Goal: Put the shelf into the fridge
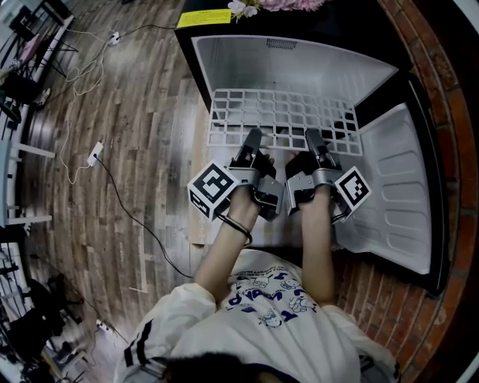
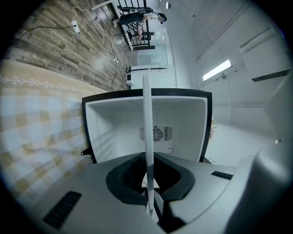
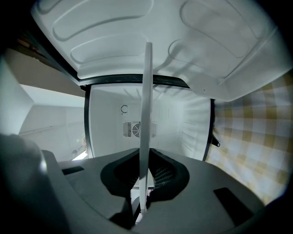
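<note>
A white wire-grid shelf [image 1: 283, 120] lies flat at the mouth of the open small fridge [image 1: 299, 63], its far edge inside the white cavity. My left gripper [image 1: 253, 141] is shut on the shelf's near edge at the left. My right gripper [image 1: 313, 142] is shut on that same edge to the right. In the left gripper view the shelf [image 2: 147, 137] shows edge-on as a thin white bar running toward the fridge's back wall with a fan vent [image 2: 156, 134]. The right gripper view shows the shelf [image 3: 145, 123] edge-on the same way.
The fridge door [image 1: 400, 194] hangs open at the right, its white inner liner facing up. A brick wall [image 1: 456, 127] runs behind the door. Wood floor with cables and a power strip [image 1: 95, 153] lies to the left. A yellow label [image 1: 203, 18] sits on the fridge top.
</note>
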The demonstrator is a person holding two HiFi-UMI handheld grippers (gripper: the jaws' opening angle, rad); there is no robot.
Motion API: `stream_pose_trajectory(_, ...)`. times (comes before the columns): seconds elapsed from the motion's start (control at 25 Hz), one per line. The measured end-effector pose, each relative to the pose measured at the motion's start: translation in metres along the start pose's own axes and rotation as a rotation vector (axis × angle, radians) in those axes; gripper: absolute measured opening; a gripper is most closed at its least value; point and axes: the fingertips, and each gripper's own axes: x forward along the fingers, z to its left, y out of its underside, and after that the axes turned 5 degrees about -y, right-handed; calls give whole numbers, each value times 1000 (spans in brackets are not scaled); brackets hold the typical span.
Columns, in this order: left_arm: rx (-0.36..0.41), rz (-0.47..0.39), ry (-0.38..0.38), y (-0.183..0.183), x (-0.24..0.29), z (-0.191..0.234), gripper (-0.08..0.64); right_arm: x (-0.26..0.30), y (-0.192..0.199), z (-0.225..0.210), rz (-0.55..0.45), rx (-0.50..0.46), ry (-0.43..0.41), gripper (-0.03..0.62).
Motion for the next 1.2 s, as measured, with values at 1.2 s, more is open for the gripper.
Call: stream_pose_trajectory(1.2, 1, -26, -2, -3, -4, 0, 38, 0, 4, 1, 21, -2, 1, 49)
